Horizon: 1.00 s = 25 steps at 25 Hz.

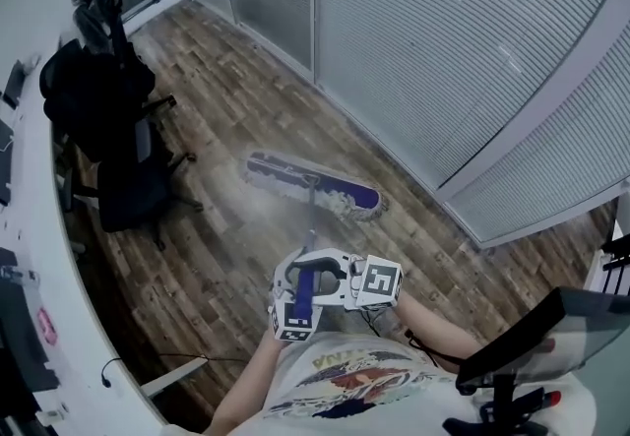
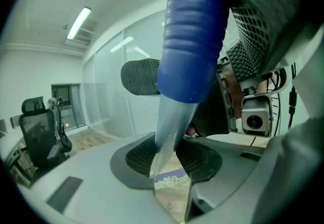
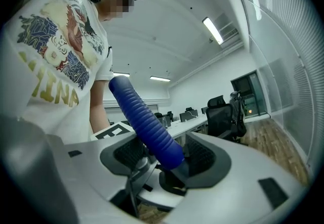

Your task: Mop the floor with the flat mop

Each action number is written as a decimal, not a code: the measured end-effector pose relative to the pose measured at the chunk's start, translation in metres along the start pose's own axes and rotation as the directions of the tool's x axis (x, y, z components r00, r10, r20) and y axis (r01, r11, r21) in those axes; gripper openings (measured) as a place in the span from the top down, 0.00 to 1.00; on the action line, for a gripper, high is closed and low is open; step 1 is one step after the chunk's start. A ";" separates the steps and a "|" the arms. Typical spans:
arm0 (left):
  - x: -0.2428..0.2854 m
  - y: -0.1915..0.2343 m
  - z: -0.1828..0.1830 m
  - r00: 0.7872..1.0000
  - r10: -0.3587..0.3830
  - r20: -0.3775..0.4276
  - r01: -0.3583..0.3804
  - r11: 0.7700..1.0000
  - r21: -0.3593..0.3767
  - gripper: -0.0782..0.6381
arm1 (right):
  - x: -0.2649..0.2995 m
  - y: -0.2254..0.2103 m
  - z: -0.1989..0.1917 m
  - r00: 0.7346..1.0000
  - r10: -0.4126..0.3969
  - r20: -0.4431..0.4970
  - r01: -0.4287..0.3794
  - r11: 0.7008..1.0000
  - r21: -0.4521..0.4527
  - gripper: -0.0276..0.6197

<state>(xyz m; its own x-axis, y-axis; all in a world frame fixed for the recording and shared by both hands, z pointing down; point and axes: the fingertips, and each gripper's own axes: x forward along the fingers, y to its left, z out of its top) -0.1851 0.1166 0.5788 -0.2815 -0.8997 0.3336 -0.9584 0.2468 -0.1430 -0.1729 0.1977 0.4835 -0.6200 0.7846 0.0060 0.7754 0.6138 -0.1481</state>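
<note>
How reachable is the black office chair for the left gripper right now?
Probably not: the left gripper is shut on the mop handle, and the office chair stands well off beside the desk.

Head view looks steeply down; both gripper views closely frame the blue mop handle [image 2: 190, 41].

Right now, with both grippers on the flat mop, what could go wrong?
The mop head lies close to the glass partition; a long push may knock its base. Swinging left, it could snag on the office chair. The left gripper clamps smooth bare pole, which might twist.
</note>
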 end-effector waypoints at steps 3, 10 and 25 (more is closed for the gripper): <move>0.035 0.050 0.005 1.000 -0.008 0.008 0.008 1.000 -0.005 0.75 | 0.020 -0.058 0.011 1.000 -0.026 0.013 0.026 1.000 0.016 0.56; 0.116 0.111 0.015 0.999 -0.037 -0.001 0.037 0.999 0.025 0.75 | 0.023 -0.162 0.020 0.997 -0.070 0.023 0.069 0.997 0.032 0.56; 0.363 0.212 0.102 0.996 -0.089 -0.015 0.090 0.992 0.084 0.75 | -0.060 -0.426 0.070 0.981 -0.134 0.137 0.133 0.991 0.010 0.56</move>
<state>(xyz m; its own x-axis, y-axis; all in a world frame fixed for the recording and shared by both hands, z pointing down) -0.4855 -0.1940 0.5748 -0.1962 -0.9123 0.3594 -0.9725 0.1340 -0.1908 -0.4740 -0.1167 0.4772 -0.7285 0.6761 -0.1101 0.6845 0.7121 -0.1560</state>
